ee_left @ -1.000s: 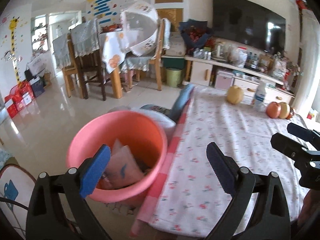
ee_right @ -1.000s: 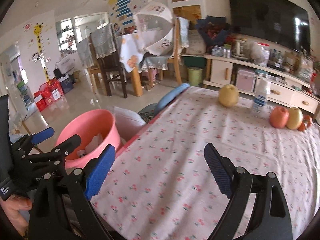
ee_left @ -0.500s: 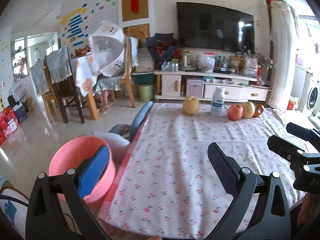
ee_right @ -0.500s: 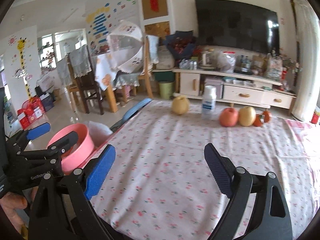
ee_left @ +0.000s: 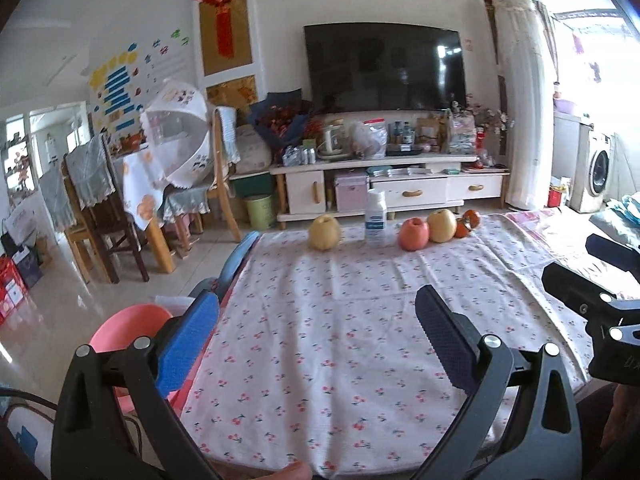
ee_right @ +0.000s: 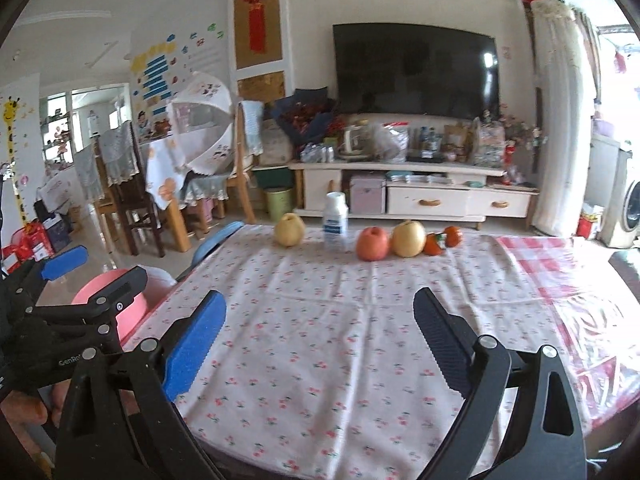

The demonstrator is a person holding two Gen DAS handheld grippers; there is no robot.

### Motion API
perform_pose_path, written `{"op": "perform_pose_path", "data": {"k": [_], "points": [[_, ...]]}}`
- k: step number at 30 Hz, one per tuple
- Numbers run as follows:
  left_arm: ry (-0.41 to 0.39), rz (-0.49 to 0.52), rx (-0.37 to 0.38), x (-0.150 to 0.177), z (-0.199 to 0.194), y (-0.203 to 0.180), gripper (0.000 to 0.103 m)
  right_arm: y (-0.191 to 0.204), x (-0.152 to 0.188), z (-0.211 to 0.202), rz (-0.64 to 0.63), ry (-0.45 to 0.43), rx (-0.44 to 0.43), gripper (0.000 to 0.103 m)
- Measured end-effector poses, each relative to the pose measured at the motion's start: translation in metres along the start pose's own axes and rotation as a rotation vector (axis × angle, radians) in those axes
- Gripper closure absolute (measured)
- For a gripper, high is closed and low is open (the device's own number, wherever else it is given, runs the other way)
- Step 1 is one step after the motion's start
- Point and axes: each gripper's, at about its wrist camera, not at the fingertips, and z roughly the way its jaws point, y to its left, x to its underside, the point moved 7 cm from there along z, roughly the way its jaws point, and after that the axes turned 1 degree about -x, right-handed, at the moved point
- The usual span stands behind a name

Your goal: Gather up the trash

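Pink bin beside table, both hand-held grippers level, jaws apart

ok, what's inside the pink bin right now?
Cannot tell. In the left wrist view only the pink bin rim and a strip of bare inner wall show; the left gripper finger covers the rest. In the right wrist view it is also mostly hidden.

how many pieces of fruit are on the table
5, all along the far edge: a yellow pear left of the white bottle; right of it a red apple, a second yellow pear, and two small oranges, partly overlapping.
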Motion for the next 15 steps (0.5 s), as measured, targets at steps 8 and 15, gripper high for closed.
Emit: {"op": "perform_pose_path", "data": {"k": [8,15], "points": [[-0.013,0.042,0.004,0.000,-0.017,-0.026,0.004,-0.021,0.005,-0.032,-0.008,-0.029,0.077,0.008],[-0.021,0.048,0.029,0.005,-0.032,-0.044,0.004,-0.036,0.002,-0.055,0.017,-0.060,0.104,0.008]]}}
